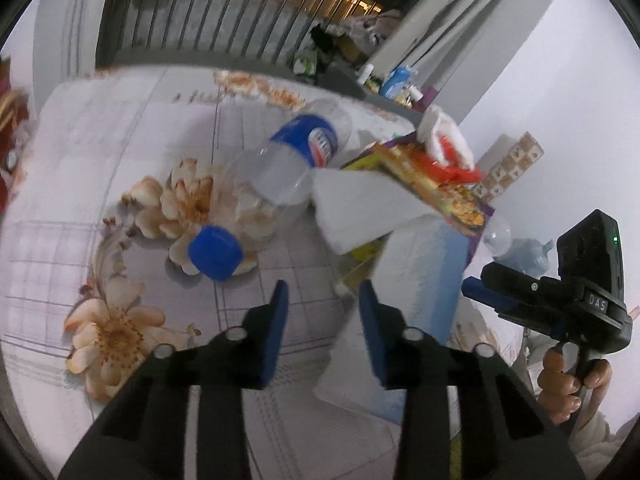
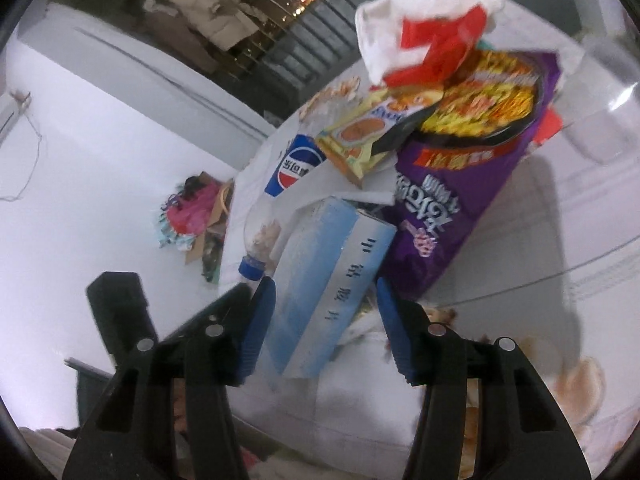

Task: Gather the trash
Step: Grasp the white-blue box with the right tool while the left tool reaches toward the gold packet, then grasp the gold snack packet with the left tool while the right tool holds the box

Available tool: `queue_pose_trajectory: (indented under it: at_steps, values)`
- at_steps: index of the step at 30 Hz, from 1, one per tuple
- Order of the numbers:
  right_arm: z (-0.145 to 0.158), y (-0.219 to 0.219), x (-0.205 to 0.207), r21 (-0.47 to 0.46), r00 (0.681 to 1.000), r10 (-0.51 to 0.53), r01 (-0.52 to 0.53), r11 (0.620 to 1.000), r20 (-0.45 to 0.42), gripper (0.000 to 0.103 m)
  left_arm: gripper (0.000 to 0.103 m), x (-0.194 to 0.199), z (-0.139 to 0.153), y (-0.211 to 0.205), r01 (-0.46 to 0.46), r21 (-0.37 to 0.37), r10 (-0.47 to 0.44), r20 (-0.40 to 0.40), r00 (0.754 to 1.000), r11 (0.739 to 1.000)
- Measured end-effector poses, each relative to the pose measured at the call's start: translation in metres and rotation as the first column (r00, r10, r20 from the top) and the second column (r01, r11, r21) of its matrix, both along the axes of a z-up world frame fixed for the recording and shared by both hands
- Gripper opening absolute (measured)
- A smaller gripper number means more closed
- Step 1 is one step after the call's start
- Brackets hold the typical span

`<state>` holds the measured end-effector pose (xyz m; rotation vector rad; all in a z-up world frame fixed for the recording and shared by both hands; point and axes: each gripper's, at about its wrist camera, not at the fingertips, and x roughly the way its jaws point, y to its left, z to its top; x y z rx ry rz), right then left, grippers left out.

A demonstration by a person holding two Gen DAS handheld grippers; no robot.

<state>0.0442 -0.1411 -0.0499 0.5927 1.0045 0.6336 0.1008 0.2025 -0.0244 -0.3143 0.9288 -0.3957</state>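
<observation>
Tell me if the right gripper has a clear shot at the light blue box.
Probably yes. The right gripper is open, and the light blue box already lies between its fingers with nothing in front. The purple noodle packet leans close on one side but seems clear.

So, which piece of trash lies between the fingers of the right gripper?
The pale blue box. It alone sits between the open right gripper fingers; the purple noodle bag and bottle lie beyond.

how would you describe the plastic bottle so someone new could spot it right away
On the floral bedsheet a heap of trash lies near the wall. The plastic bottle lies on its side at the heap's left edge, partly under a white sheet. It is the only clear item, with a blue cap and blue Pepsi label.
</observation>
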Motion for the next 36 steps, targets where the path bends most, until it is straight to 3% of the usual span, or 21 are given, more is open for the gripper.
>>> queue_pose_trajectory:
  at_steps: [3,6,8,12,23,28,31,33,36]
  values:
    - [-0.007,0.005,0.003,0.026,0.999,0.019,-0.018,1.000,-0.029,0.049,0.024,0.006,-0.009,0.002,0.021,-0.033,-0.022,-0.050,0.998,0.999]
    - [-0.013,0.003,0.005,0.070,0.998,0.034,-0.030,0.997,-0.056,0.034,0.019,0.008,-0.012,-0.001,0.037,-0.040,-0.040,-0.074,0.996,0.999]
    - [-0.013,-0.002,0.005,0.109,0.997,0.044,-0.036,0.993,-0.069,0.016,0.017,0.007,-0.014,-0.005,0.053,-0.042,-0.056,-0.087,0.995,0.998]
    - [-0.014,-0.012,0.000,0.173,0.996,0.055,-0.043,0.984,-0.068,0.005,0.012,0.003,-0.012,-0.014,0.077,-0.037,-0.080,-0.100,0.992,0.996]
    - [-0.012,-0.102,-0.033,0.284,0.996,-0.056,0.073,0.956,-0.068,0.004,0.012,-0.021,-0.010,-0.081,0.241,-0.090,-0.251,-0.131,0.959,0.966]
    - [-0.015,-0.147,-0.045,0.264,0.987,-0.149,0.159,0.951,-0.059,0.004,0.012,-0.023,-0.014,-0.123,0.336,-0.114,-0.350,-0.131,0.928,0.935]
    - [-0.020,-0.158,-0.044,0.208,0.976,-0.213,0.218,0.953,-0.048,0.007,0.013,-0.020,-0.019,-0.140,0.350,-0.094,-0.359,-0.100,0.928,0.932]
    - [-0.021,-0.146,-0.038,0.146,0.969,-0.243,0.246,0.958,-0.035,0.013,0.013,-0.017,-0.023,-0.147,0.347,-0.079,-0.353,-0.106,0.929,0.935]
    - [-0.013,-0.132,-0.040,0.072,0.969,-0.245,0.243,0.967,0.027,0.033,0.014,-0.019,-0.021,-0.147,0.341,-0.066,-0.346,-0.089,0.934,0.938]
